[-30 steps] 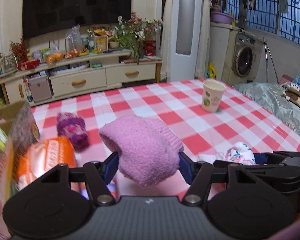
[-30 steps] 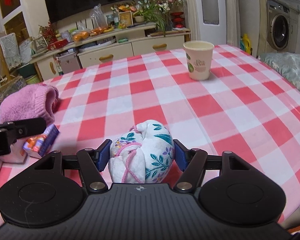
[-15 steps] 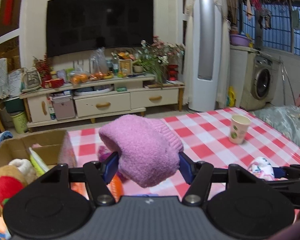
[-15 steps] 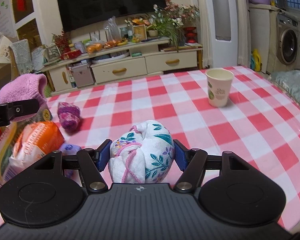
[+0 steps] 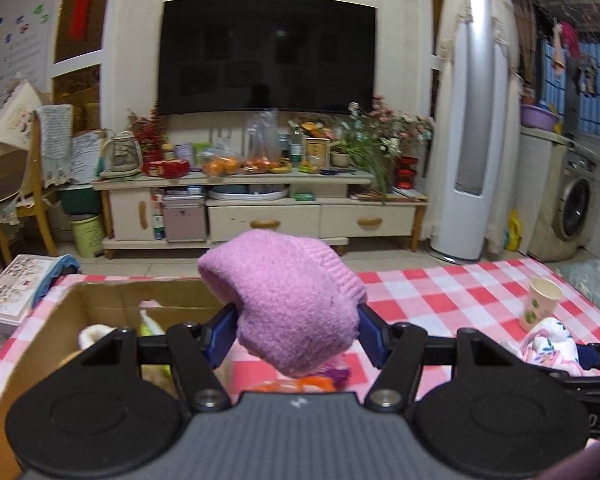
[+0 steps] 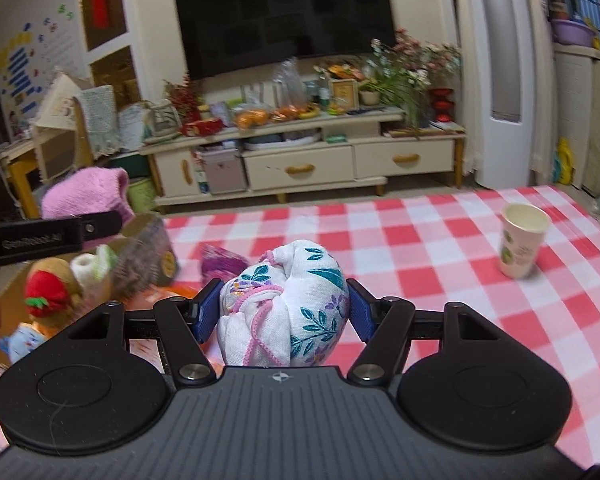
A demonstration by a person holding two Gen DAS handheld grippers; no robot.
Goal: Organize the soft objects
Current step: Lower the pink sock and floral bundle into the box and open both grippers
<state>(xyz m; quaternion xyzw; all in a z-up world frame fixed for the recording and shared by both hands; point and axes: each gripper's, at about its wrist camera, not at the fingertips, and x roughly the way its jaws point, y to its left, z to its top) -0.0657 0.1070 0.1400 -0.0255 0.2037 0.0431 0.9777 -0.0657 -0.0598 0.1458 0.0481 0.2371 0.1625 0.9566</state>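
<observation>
My left gripper (image 5: 296, 330) is shut on a fluffy pink knitted hat (image 5: 284, 300) and holds it in the air by the right rim of an open cardboard box (image 5: 52, 320). My right gripper (image 6: 280, 314) is shut on a white floral cloth bundle (image 6: 288, 308) with a pink drawstring, held above the checked tablecloth (image 6: 420, 248). The bundle also shows in the left wrist view (image 5: 550, 342). The hat (image 6: 86, 196) and the box (image 6: 148, 240) show at the left in the right wrist view. The box holds a strawberry plush toy (image 6: 46, 292) and other soft items.
A paper cup (image 6: 522, 246) stands on the table at the right. A purple knitted item (image 6: 220, 262) and an orange packet (image 5: 296, 384) lie on the table beside the box. A TV stand (image 5: 260, 208) and a washing machine (image 5: 572, 208) stand beyond the table.
Both grippers have risen and tilted up with their loads. The left one has carried the pink hat left toward the box, which now shows more fully.
</observation>
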